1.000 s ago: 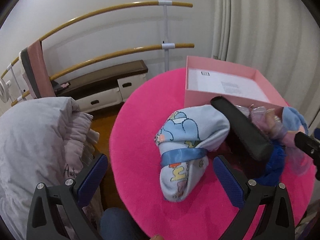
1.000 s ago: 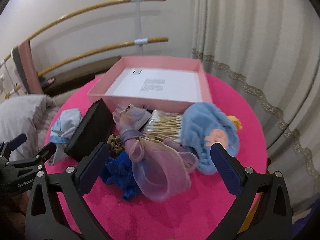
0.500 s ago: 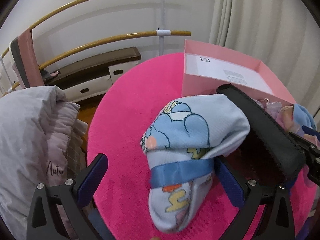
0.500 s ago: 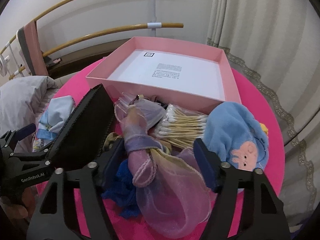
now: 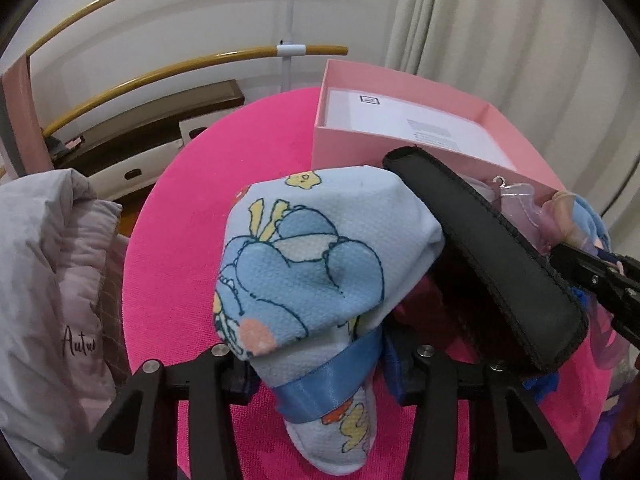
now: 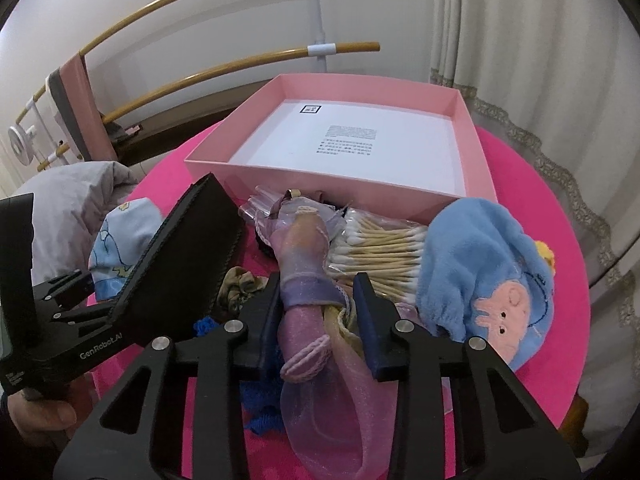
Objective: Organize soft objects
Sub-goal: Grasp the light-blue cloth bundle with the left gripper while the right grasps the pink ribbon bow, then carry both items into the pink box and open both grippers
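Note:
A rolled light-blue cartoon cloth [image 5: 316, 272] tied with a blue ribbon lies on the pink round table [image 5: 192, 208]. My left gripper [image 5: 320, 372] is shut on it at the ribbon. My right gripper [image 6: 318, 316] is shut on a pink-purple sheer bow [image 6: 316, 344], which lies in a pile before the open pink box [image 6: 348, 184]. A blue plush cap [image 6: 484, 280] with a pink face sits at the right of the pile. The cloth also shows in the right wrist view [image 6: 116, 248].
A black padded case [image 6: 184, 264] leans between the cloth and the pile; it also shows in the left wrist view [image 5: 492, 256]. A bag of cotton swabs [image 6: 380, 248], a blue scrunchie [image 6: 260, 408] and an olive scrunchie [image 6: 240, 284] lie in the pile. Grey bedding [image 5: 44, 300] lies left of the table.
Both grippers moved forward and closed: the left on the ribbon-tied cloth, the right on the sheer bow. Both were open a second ago.

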Demonstrator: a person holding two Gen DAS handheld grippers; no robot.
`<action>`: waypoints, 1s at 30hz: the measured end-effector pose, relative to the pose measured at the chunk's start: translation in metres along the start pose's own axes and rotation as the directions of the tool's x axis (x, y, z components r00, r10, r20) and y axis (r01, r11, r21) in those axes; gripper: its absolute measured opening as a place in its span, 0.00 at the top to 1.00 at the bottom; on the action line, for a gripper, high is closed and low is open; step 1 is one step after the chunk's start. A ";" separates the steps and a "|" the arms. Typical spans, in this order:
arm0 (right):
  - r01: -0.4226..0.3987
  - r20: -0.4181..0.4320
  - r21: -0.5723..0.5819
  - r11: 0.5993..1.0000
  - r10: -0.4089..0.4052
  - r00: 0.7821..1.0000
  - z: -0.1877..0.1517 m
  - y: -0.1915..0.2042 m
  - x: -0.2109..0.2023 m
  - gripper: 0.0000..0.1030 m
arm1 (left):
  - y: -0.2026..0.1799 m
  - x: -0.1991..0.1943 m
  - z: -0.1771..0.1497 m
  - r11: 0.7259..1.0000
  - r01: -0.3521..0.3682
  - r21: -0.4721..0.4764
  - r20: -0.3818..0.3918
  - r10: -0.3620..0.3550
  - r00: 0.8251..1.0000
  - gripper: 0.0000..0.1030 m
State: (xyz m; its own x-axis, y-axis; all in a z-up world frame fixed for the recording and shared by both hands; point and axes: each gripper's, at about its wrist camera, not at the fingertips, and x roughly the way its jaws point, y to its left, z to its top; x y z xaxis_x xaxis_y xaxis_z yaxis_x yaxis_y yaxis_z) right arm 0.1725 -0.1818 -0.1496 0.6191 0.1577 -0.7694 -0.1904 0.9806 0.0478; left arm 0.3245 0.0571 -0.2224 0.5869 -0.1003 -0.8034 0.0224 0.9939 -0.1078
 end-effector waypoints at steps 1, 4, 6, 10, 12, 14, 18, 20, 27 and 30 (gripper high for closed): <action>-0.003 0.002 0.004 1.000 0.003 1.000 -0.001 -0.001 -0.002 0.70 | 0.003 0.000 0.000 1.000 0.005 -0.004 -0.001 -0.005 1.000 0.59; -0.013 0.011 0.018 1.000 0.013 1.000 -0.001 -0.002 -0.006 0.71 | 0.006 -0.005 -0.002 1.000 0.002 -0.008 0.005 -0.002 1.000 0.60; -0.022 0.017 0.031 0.999 0.022 1.000 -0.002 -0.005 -0.009 0.71 | 0.010 -0.011 -0.005 1.000 -0.004 -0.012 0.009 0.004 1.000 0.61; -0.037 0.029 0.049 0.998 0.036 0.999 -0.004 -0.008 -0.016 0.71 | 0.010 -0.024 -0.014 1.000 -0.019 -0.011 0.020 0.019 1.000 0.61; -0.044 0.033 0.060 0.997 0.042 0.999 -0.005 -0.011 -0.019 0.71 | 0.008 -0.031 -0.018 1.000 -0.028 -0.009 0.024 0.028 0.999 0.61; -0.045 0.034 0.067 0.997 0.043 0.998 -0.006 -0.012 -0.021 0.71 | 0.006 -0.040 -0.021 0.999 -0.040 -0.002 0.031 0.040 0.999 0.61; -0.050 0.038 0.068 0.996 0.047 0.998 -0.009 -0.012 -0.028 0.71 | -0.002 -0.059 -0.027 0.997 -0.076 0.024 0.053 0.075 0.996 0.61; -0.056 0.045 0.070 0.996 0.052 0.998 -0.010 -0.013 -0.033 0.71 | -0.008 -0.071 -0.026 0.996 -0.085 0.034 0.065 0.082 0.994 0.61; -0.089 0.089 0.090 0.992 0.081 0.993 -0.004 -0.021 -0.057 0.71 | -0.018 -0.112 -0.019 0.996 -0.067 0.056 0.109 0.060 0.992 0.61; -0.090 0.109 0.097 0.991 0.079 0.991 0.002 -0.026 -0.064 0.71 | -0.023 -0.130 -0.011 0.996 -0.054 0.066 0.137 0.044 0.990 0.61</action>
State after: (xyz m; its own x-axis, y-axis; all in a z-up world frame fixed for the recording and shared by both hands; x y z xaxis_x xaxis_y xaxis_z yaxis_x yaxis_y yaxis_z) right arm 0.1394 -0.2174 -0.0997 0.6818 0.2465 -0.6888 -0.1704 0.9691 0.1782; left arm 0.2389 0.0468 -0.1219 0.6924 -0.0493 -0.7199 0.0445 0.9987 -0.0255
